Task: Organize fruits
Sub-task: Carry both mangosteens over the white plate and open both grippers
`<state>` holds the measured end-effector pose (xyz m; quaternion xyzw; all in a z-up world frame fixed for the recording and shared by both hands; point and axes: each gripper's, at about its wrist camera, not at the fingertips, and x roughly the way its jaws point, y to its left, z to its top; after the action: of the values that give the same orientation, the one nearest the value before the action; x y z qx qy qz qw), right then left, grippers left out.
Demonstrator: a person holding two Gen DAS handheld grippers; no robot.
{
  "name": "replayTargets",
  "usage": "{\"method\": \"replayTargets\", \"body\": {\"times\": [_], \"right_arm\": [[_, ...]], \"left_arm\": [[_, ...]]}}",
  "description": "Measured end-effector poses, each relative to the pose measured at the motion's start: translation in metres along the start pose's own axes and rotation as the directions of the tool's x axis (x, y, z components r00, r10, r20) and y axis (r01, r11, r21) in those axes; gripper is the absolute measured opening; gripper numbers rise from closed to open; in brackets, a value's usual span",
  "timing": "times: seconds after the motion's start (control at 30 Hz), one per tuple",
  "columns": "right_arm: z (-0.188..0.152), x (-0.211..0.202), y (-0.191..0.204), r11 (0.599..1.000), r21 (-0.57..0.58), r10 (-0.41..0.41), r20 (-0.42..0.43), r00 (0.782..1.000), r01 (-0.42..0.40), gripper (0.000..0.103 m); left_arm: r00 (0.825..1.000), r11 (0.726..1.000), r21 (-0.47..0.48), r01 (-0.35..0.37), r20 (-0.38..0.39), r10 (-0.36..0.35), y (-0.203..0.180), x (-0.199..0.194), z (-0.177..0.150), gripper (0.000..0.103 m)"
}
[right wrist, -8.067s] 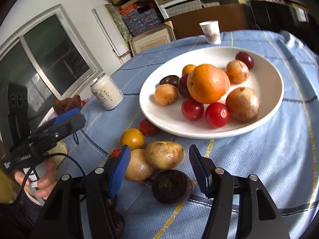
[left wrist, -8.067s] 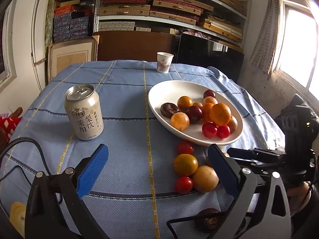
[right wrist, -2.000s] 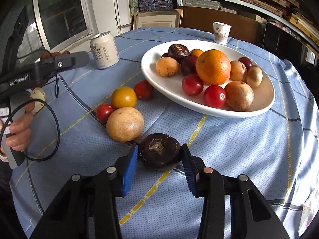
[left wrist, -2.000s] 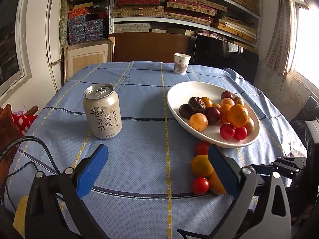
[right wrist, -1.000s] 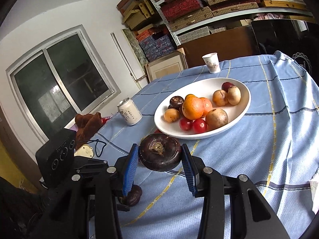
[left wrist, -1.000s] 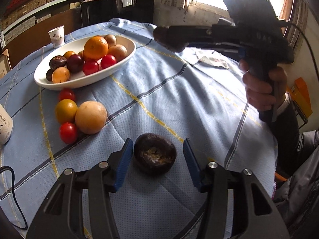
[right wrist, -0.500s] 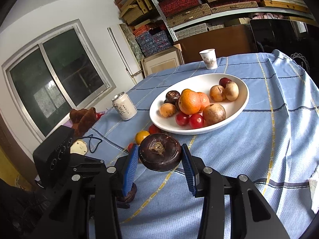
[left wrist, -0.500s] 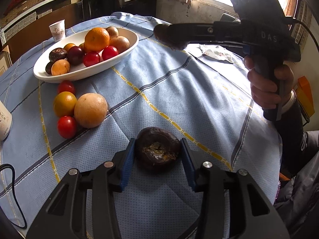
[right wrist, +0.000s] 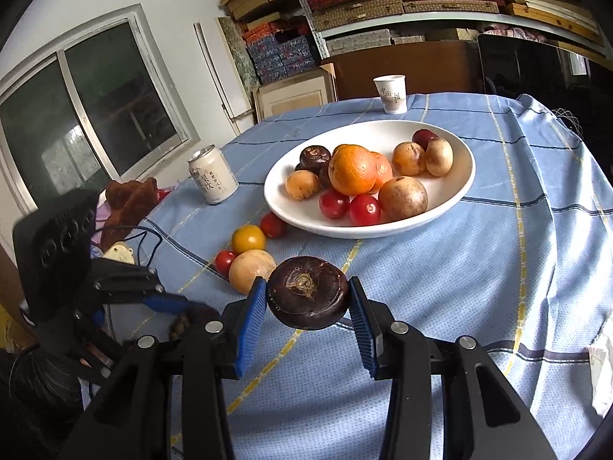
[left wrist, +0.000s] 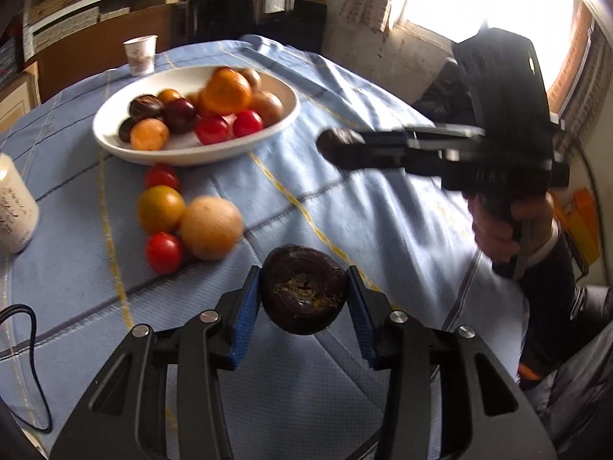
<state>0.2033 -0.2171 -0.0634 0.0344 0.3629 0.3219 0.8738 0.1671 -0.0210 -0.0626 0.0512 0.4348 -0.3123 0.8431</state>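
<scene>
Both claws are loaded right now. Our left gripper [left wrist: 304,299] has its blue pads pinched on a dark wrinkly fruit [left wrist: 304,294], and it looks lifted a bit off the cloth [left wrist: 383,207], though we can't swear to that from this angle. Our right gripper [right wrist: 306,303] is doing the same thing with a second dark fruit [right wrist: 307,292], stem scar facing the camera, clearly up in the air and pointed toward the bowl [right wrist: 465,176].

Moving outward: just past the left claw there are four fruits loose on the cloth. That's a red tomato [left wrist: 164,252], a pale round fruit [left wrist: 210,227] touching it, a small orange [left wrist: 161,209] and another tomato [left wrist: 162,177] sitting right at the bowl's edge. From the right wrist view the same cluster shows up between the claw and the bowl.

The bowl is already pretty full: a big orange [right wrist: 352,169], tomatoes, brownish round ones, a couple of dark ones at the back. There's room on the near side.

So, progress guess: well past halfway. Most fruit is in, two are in hand and need dropping in, and four are left on the cloth after that. The can [right wrist: 212,179] and the paper cup [right wrist: 390,94] aren't fruit, so we figure they stay put.
</scene>
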Motion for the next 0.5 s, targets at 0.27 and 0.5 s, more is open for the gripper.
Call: {"method": "replayTargets", "body": {"times": [0.27, 0.5], "right_arm": [[0.049, 0.003, 0.009, 0.969, -0.116, -0.203, 0.136, 0.97, 0.219, 0.044], [0.083, 0.028, -0.02, 0.953, -0.039, -0.289, 0.19, 0.938, 0.301, 0.044]], "left_arm": [[0.967, 0.973, -0.035, -0.229, 0.101, 0.232, 0.022, -0.033, 0.069, 0.043], [0.914, 0.92, -0.141, -0.366, 0.134, 0.384, 0.066, -0.01, 0.134, 0.043]]}}
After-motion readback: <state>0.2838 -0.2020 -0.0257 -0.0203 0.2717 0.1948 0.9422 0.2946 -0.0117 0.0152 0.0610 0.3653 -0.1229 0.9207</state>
